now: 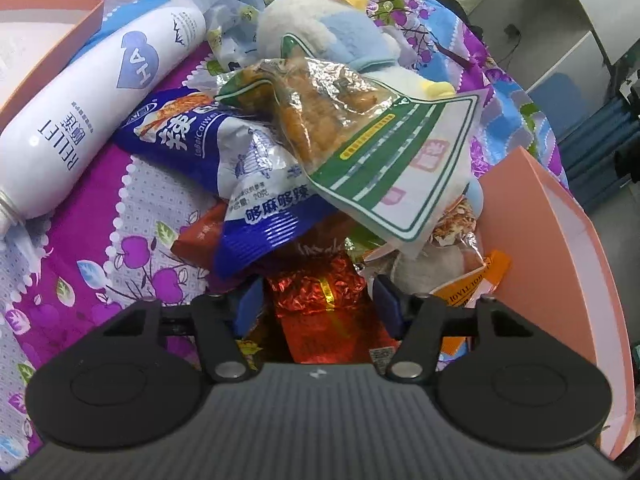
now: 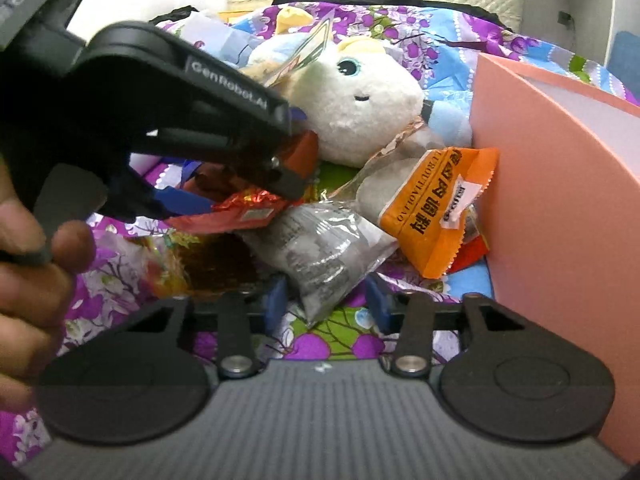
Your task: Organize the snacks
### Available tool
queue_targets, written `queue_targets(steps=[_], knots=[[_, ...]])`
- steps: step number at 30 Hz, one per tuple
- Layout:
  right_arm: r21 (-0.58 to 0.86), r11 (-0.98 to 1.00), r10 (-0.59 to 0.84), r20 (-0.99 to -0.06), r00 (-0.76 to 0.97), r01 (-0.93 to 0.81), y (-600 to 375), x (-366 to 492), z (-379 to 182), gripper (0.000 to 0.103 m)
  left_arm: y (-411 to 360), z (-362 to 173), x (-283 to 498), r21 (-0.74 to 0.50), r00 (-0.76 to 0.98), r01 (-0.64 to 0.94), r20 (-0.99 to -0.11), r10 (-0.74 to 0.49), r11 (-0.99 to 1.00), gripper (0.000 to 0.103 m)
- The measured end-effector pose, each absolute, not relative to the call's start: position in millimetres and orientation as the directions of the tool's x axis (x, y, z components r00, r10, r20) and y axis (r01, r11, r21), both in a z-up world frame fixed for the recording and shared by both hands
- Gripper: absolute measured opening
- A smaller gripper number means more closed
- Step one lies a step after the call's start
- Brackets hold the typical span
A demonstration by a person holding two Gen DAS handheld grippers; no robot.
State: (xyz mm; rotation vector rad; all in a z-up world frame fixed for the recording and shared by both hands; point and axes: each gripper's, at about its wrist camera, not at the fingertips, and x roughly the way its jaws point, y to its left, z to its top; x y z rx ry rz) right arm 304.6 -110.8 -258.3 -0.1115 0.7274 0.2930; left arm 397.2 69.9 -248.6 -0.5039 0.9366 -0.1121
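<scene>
A heap of snack packets lies on a purple floral cloth (image 1: 100, 280). In the left wrist view, my left gripper (image 1: 319, 304) is shut on a red foil packet (image 1: 316, 292), which fills the gap between the blue pads. Above it lie a blue-and-white packet (image 1: 256, 184) and a clear green-edged packet (image 1: 360, 140) of fried snack. In the right wrist view, my right gripper (image 2: 326, 304) stands open around the lower corner of a silver packet (image 2: 320, 252), with a gap at each pad. An orange packet (image 2: 436, 208) leans on the pink box. The left gripper's fingers (image 2: 280, 180) hold the red packet (image 2: 248, 212).
A pink box (image 2: 560, 200) stands open at the right, close to the heap. A white plush toy (image 2: 360, 104) lies behind the packets. A white bottle (image 1: 100, 112) lies at the left beside another pink box (image 1: 40, 40). A person's hand (image 2: 28, 280) holds the left gripper.
</scene>
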Motion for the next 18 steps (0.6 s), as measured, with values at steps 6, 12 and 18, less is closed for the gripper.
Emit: queue_targets(steps=[6,12,18], knots=[[-0.002,0.96,0.206,-0.669,0.714,-0.279,-116.2,291.8,-252.9,0.024,67.6,-236.2,380.3,-0.464,0.614,-0.088,-0.722,-0.318,0.882,0.06],[-0.013,0.958,0.206,-0.66,0.723,-0.285,-122.1,273.0,-236.8,0.016,67.5,-214.5,345.0,-0.463,0.638,-0.074,-0.702,-0.315,0.883,0.06],[-0.012,0.958,0.204,-0.674,0.71,-0.287,-126.1,245.4,-227.7,0.014,68.1,-201.8,298.4,-0.45,0.649,-0.074,-0.699,-0.3,0.89,0.06]])
